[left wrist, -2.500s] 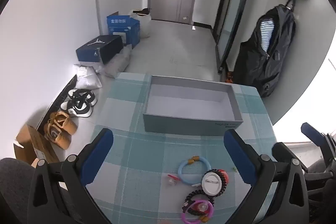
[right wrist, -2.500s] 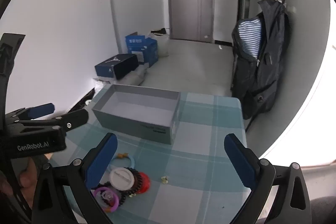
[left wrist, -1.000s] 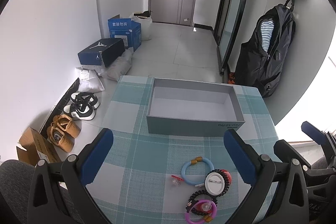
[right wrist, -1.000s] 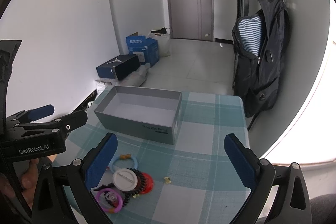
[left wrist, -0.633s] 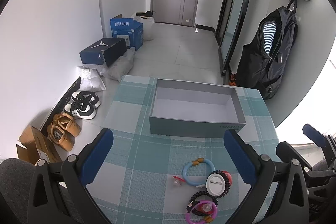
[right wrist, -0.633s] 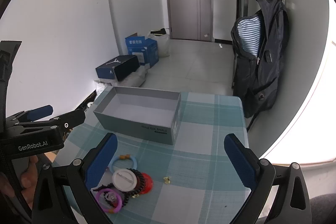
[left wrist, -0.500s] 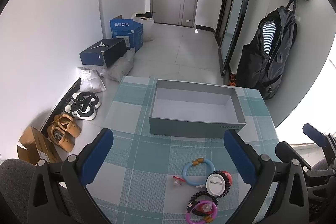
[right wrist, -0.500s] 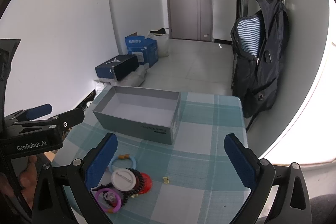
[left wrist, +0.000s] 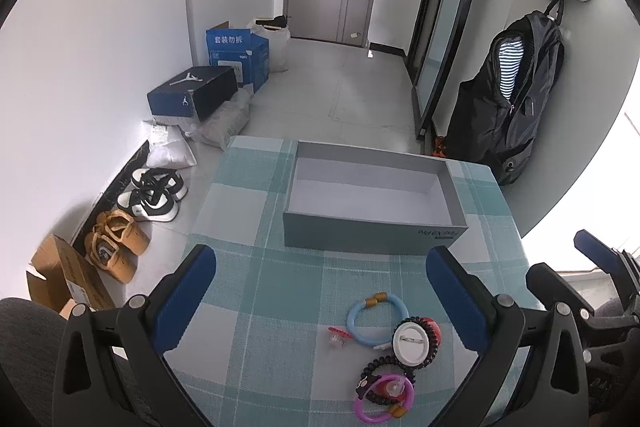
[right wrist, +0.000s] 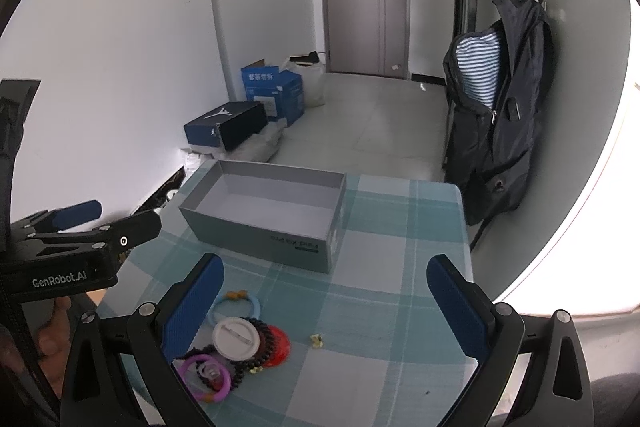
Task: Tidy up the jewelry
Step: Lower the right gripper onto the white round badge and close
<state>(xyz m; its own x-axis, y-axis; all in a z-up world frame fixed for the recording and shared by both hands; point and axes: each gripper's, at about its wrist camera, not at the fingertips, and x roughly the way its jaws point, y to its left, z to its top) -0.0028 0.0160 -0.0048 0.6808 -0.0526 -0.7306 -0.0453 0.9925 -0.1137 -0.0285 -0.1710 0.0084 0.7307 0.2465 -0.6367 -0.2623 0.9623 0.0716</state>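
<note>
Your left claw (left wrist: 320, 291) and right claw (right wrist: 324, 297) both spread wide, grasping nothing, above the checked worktop (left wrist: 248, 227), grey box (left wrist: 372, 223) bare inside, jewelry heap nearer you: blue ring (left wrist: 374, 315), white disc (left wrist: 412, 339), black beads (left wrist: 376, 375), purple ring (left wrist: 384, 399).

A grey box (right wrist: 264, 215) is seen on the checked table (right wrist: 384, 311); bracelets (right wrist: 236, 343) are heaped near the wide-spread right gripper (right wrist: 326, 301).
</note>
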